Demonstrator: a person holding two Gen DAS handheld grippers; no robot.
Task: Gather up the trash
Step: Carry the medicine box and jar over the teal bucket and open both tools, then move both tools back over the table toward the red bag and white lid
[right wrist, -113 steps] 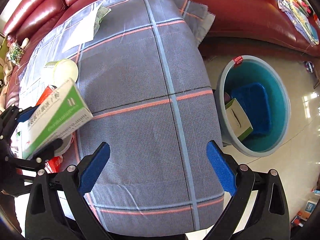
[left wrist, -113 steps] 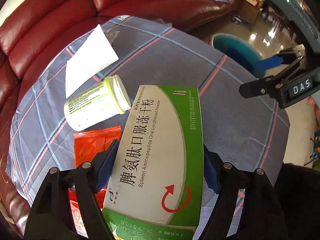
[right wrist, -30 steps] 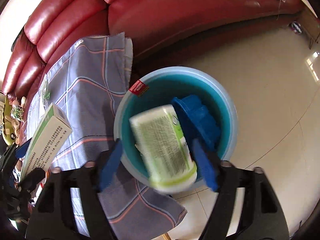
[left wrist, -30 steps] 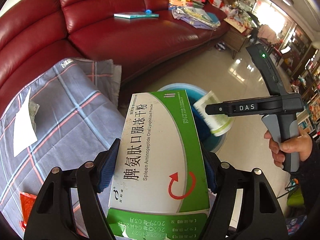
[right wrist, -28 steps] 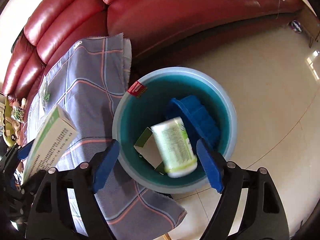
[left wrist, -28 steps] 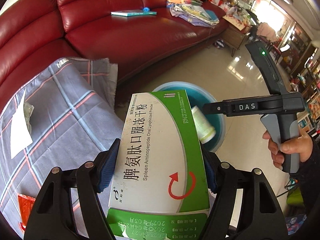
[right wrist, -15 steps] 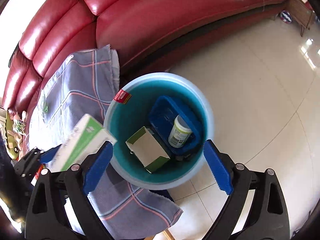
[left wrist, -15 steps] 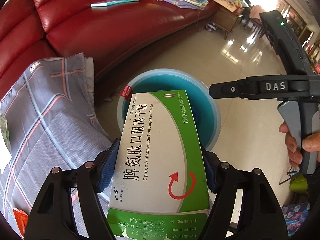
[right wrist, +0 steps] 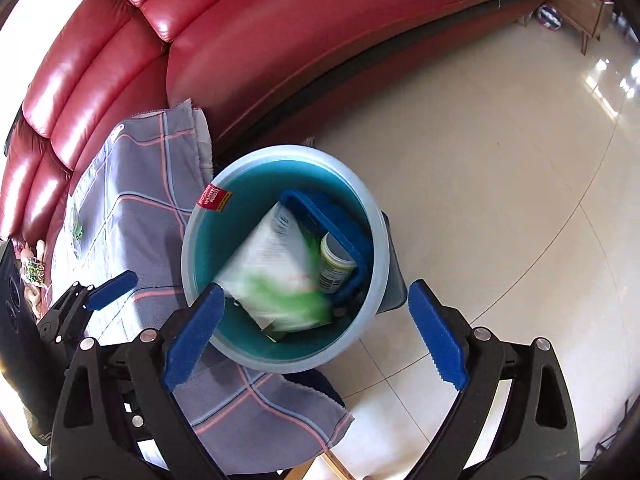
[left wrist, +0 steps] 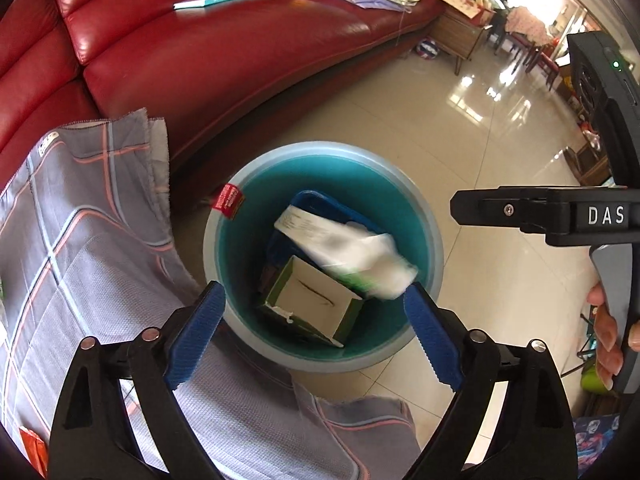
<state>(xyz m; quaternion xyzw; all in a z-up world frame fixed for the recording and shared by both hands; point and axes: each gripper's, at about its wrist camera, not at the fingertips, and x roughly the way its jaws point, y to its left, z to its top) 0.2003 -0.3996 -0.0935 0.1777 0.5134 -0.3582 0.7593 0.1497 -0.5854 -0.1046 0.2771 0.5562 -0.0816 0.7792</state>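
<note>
The left tool [left wrist: 314,330] is spreading its blue pads with nothing between them: the green-and-white box [left wrist: 348,254] it pinched half a second ago is now a motion-blurred shape dropping into the teal bucket [left wrist: 434,264] at the centre of the left wrist view. In the right wrist view the same box [right wrist: 276,276] smears across the bucket's [right wrist: 378,256] lower left interior, so this piece of trash counts as delivered. The right tool [right wrist: 314,330] is spread wide and empty too; the white jar [right wrist: 334,266] it released a second ago already rests against the blue tray [right wrist: 332,210] inside the bucket, beside an open cardboard carton [left wrist: 310,300] seen lower centre in the left view. Both tools hover over the bucket, so the likely next job is returning to the tabletop for what remains: a red packet [left wrist: 34,446] peeks at the far lower left edge of the left view, on the grey checked cloth [left wrist: 80,248]. The cloth's corner hangs close to the bucket rim, and the right tool's body [left wrist: 560,216], held by a hand [left wrist: 610,332], crowds the right side of that frame. A red sofa [right wrist: 280,40] fills the top.
</note>
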